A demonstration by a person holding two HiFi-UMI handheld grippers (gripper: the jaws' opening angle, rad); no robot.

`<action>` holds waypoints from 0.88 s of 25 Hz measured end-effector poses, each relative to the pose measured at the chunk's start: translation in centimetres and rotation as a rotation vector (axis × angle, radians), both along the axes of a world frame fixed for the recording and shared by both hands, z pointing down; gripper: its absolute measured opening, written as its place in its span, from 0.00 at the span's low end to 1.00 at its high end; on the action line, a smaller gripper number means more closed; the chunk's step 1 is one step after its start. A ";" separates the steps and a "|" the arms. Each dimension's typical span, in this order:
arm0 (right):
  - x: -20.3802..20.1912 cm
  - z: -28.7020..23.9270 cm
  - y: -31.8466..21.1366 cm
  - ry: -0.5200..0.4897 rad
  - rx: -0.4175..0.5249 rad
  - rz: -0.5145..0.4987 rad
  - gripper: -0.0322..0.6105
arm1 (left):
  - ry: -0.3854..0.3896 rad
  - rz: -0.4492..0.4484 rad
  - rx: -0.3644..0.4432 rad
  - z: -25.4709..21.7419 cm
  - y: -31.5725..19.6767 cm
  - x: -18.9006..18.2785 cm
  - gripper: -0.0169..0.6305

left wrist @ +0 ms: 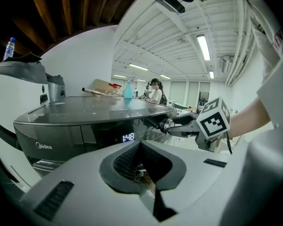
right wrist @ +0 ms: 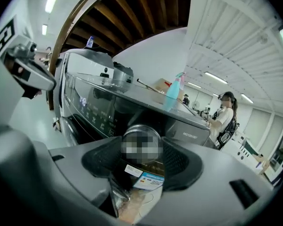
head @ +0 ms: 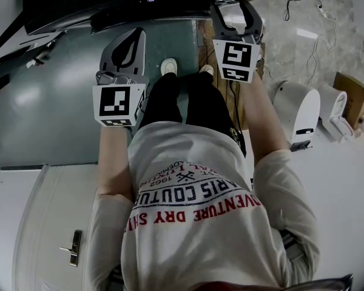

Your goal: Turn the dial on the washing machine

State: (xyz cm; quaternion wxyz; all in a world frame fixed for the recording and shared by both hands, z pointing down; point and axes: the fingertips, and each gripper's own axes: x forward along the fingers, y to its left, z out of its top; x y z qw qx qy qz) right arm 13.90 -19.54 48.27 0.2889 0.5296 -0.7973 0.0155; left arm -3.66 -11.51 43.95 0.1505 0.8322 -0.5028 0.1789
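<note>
A dark grey washing machine (left wrist: 85,112) stands in front of me, its display (left wrist: 128,137) lit. In the right gripper view, its round silver dial (right wrist: 141,131) sits between the pads of my right gripper (right wrist: 141,149), which is shut on it, both pads against its sides. The left gripper view shows the same grip from the side: the right gripper (left wrist: 173,125) around the dial (left wrist: 167,125). My left gripper (left wrist: 140,144) hangs shut with nothing in it, short of the machine's front and left of the dial. In the head view, the left gripper (head: 135,34) and right gripper (head: 233,5) reach toward the machine's edge.
A blue spray bottle (right wrist: 172,91) and a cardboard box (left wrist: 101,86) stand on the machine's top. White appliances (head: 297,111), a carton (head: 352,96) and cables lie on the floor to the right. A person (right wrist: 224,114) stands far behind. My feet (head: 168,66) are close to the machine.
</note>
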 end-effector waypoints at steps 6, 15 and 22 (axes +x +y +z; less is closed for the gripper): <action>0.5 0.2 -0.1 -0.138 -0.048 0.061 0.47 | 0.002 0.007 -0.006 0.4 0.3 0.3 0.05; 1.1 0.3 0.0 -0.215 -0.070 0.082 0.47 | 0.008 0.015 -0.010 0.3 0.4 0.8 0.05; -0.9 -1.1 1.0 0.005 0.072 -0.023 0.52 | 0.010 0.014 -0.010 0.1 0.3 0.7 0.05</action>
